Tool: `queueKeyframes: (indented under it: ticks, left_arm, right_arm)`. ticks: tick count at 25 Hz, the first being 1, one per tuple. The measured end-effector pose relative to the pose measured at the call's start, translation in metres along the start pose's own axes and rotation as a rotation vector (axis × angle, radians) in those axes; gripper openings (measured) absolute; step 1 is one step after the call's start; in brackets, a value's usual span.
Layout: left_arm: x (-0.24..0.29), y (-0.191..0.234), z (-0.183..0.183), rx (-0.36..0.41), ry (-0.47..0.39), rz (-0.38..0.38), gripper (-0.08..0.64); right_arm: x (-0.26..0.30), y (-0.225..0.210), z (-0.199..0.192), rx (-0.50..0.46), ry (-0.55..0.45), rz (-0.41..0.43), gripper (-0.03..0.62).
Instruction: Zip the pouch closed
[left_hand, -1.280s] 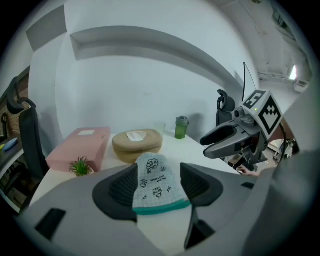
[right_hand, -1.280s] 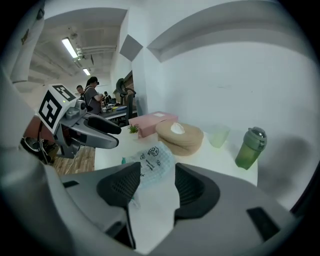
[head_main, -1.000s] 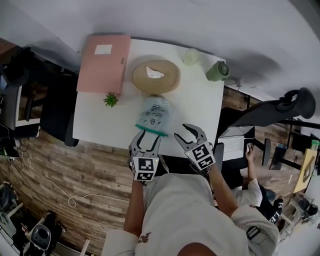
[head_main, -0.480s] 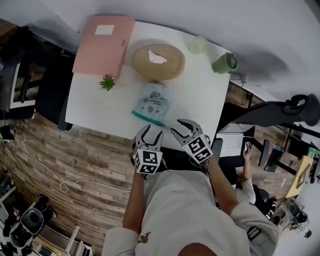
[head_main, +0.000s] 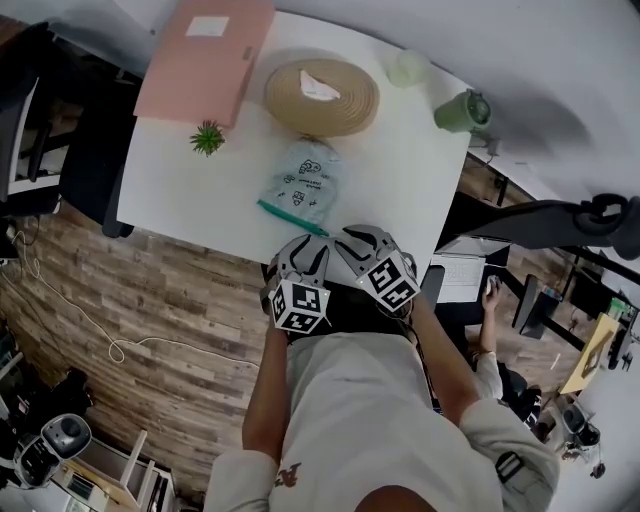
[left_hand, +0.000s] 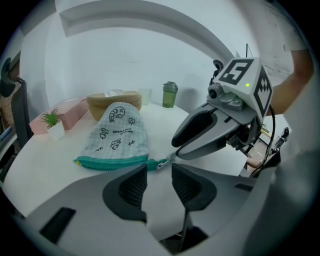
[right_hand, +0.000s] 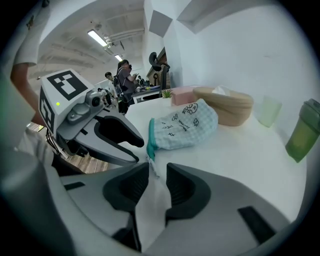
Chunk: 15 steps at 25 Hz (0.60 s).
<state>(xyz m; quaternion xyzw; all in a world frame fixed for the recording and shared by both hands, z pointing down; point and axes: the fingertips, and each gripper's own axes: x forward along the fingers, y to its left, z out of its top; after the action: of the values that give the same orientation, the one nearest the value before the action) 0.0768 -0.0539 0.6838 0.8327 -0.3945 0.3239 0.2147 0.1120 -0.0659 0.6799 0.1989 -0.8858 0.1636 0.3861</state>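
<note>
A pale checked pouch (head_main: 300, 182) with small prints lies on the white table (head_main: 400, 190), its teal zipper (head_main: 290, 217) along the near edge. In the left gripper view the zipper (left_hand: 111, 163) ends at a small metal pull (left_hand: 167, 161) on its right. My left gripper (head_main: 305, 252) hovers just short of the zipper's right end. My right gripper (head_main: 352, 240) is close beside it, near the pull (right_hand: 149, 161). Both have just been closing. Each still shows a gap with only bare table between the pads (left_hand: 135, 186) (right_hand: 131, 187).
Behind the pouch stand a woven basket (head_main: 322, 96) holding a tissue, a pink box (head_main: 205, 58), a small potted plant (head_main: 207, 137), a translucent cup (head_main: 408, 68) and a green tumbler (head_main: 462, 112). The table's near edge runs just under the grippers. People sit at desks far off.
Both grippers have come down and drawn together at the table's near edge by the pouch's zipper end. Their jaws stand narrower than before. The pouch has not moved.
</note>
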Motion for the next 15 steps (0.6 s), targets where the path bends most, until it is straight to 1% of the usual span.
queueKeyframes:
  ticks: [4,6,12,15]
  left_arm:
    - [0.007,-0.002,0.000,0.021,0.009,-0.011,0.129]
    - [0.010,-0.003,0.000,0.030,0.014,-0.011,0.127]
    - [0.016,-0.002,0.001,0.044,0.027,-0.014,0.126]
    - [0.017,-0.001,0.001,0.061,0.033,-0.011,0.120]
  right_arm:
    - [0.007,0.002,0.000,-0.020,0.007,0.015,0.096]
    - [0.009,0.003,0.000,-0.027,0.007,0.023,0.085]
    - [0.014,0.003,-0.003,-0.034,0.013,0.030,0.024]
    - [0.015,0.002,-0.002,-0.029,0.007,0.033,0.018]
